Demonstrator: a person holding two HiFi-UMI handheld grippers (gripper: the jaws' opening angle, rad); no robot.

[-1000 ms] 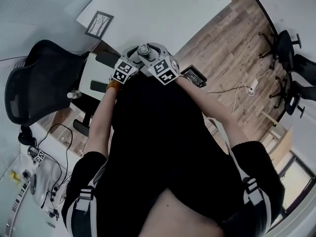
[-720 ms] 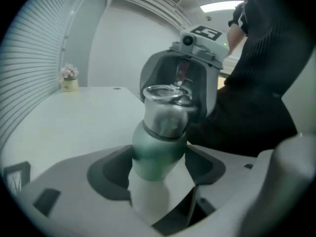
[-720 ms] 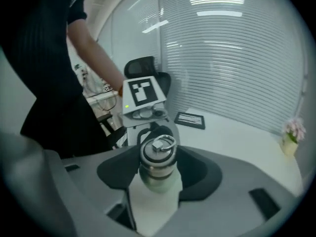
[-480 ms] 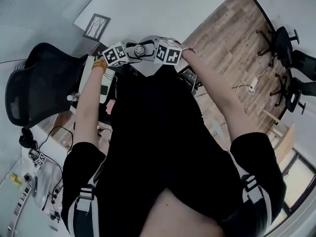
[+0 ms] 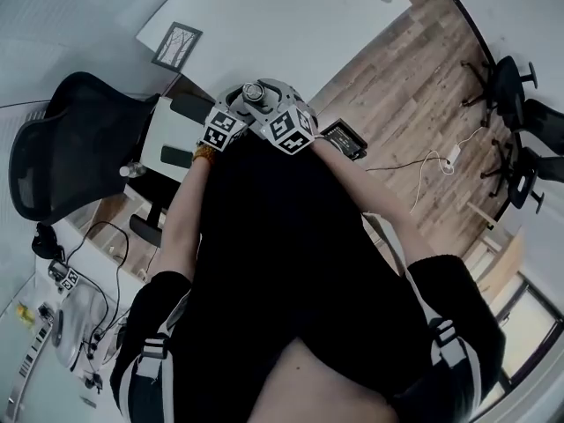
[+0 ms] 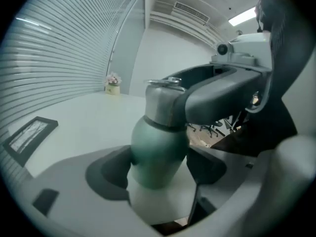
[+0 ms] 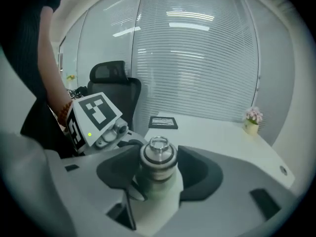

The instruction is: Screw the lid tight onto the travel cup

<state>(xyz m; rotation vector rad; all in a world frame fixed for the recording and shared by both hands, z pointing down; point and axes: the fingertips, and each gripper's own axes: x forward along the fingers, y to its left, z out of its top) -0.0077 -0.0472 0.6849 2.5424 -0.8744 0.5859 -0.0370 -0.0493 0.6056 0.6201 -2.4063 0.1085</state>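
Between the two claws, in front of the person's black-clad chest, sat the travel cup (image 6: 157, 149); its green body stood in the left claw (image 6: 160, 166), and its silver lid (image 7: 158, 154), topped by a small ring, faced up towards the head camera. The left claw's dark pads lay against the green body on either side, while its jaws were easing apart; the cup's base was hidden behind the claw's own frame. The right claw (image 7: 159, 174) came in from the other side and pinched the lid, one pad on each flank of the silver collar; in the left gripper view its grey jaw reached across at lid height.

Beyond the cup spread the white counter (image 5: 291, 16); a dark picture frame (image 5: 178, 44) lay flat on it near the far left corner, well apart from the claws; a small flower pot (image 7: 253, 120) stood by the window blinds at the counter's far edge. A black office chair (image 5: 79, 148) stood to the person's left; to the right ran the wooden floor (image 5: 414, 77), with a white cable (image 5: 432, 161) trailing over it.
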